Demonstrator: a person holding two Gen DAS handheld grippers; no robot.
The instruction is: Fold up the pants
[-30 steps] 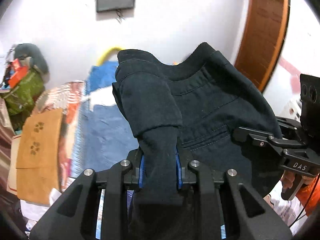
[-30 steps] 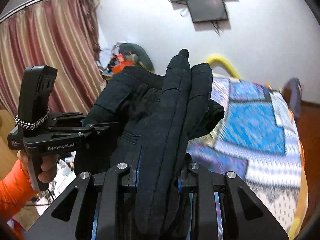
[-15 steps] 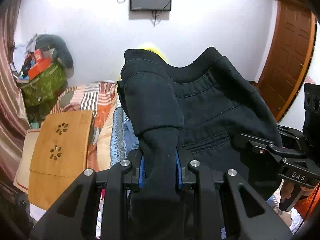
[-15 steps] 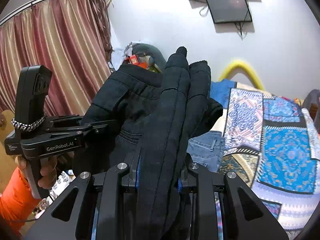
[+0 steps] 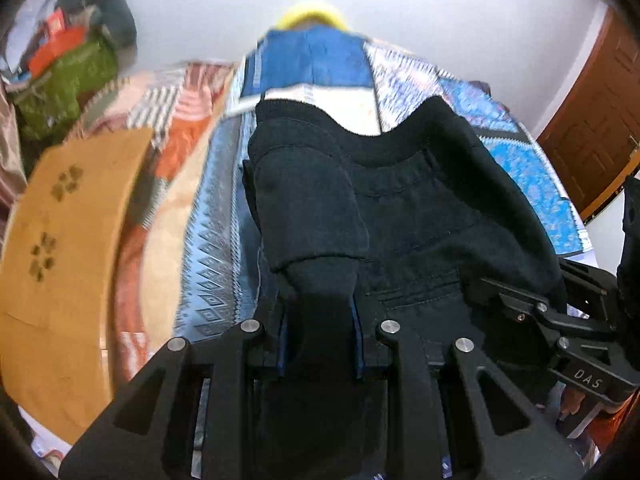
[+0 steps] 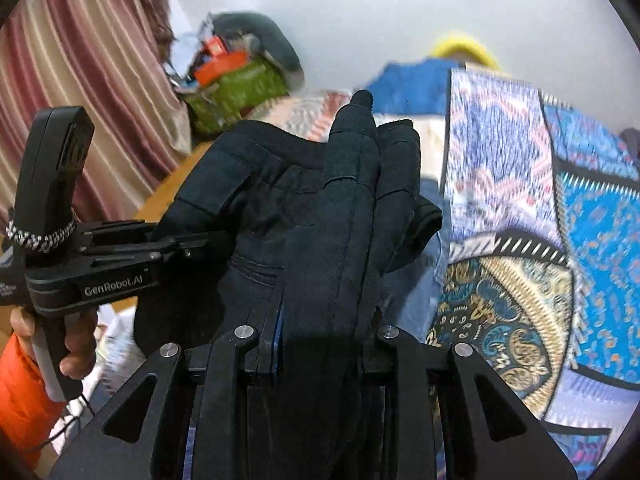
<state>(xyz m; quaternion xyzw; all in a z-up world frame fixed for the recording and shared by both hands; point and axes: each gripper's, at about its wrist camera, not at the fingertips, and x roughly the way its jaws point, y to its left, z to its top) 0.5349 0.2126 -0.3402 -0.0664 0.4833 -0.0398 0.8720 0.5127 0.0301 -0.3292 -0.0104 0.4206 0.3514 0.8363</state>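
The pants point(image 5: 400, 216) hang bunched in the air above the bed point(image 5: 520, 168), soft, limp and light by our judgement. Our left gripper point(image 5: 320, 320) and right gripper point(image 6: 320, 320) each have jaws nearly closed, pinching thick dark folds; we would grip seams or the waistband to stop sagging.

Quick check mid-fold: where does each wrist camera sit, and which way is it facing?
Left wrist: sits on the left tool, facing down at the patterned blue bedspread; the tool grips the black fabric pants, right tool at the right edge.
Right wrist: sits on the right tool, facing the same bed; left tool and a hand at left.
Shared: pants, bedspread, yellow curved object.
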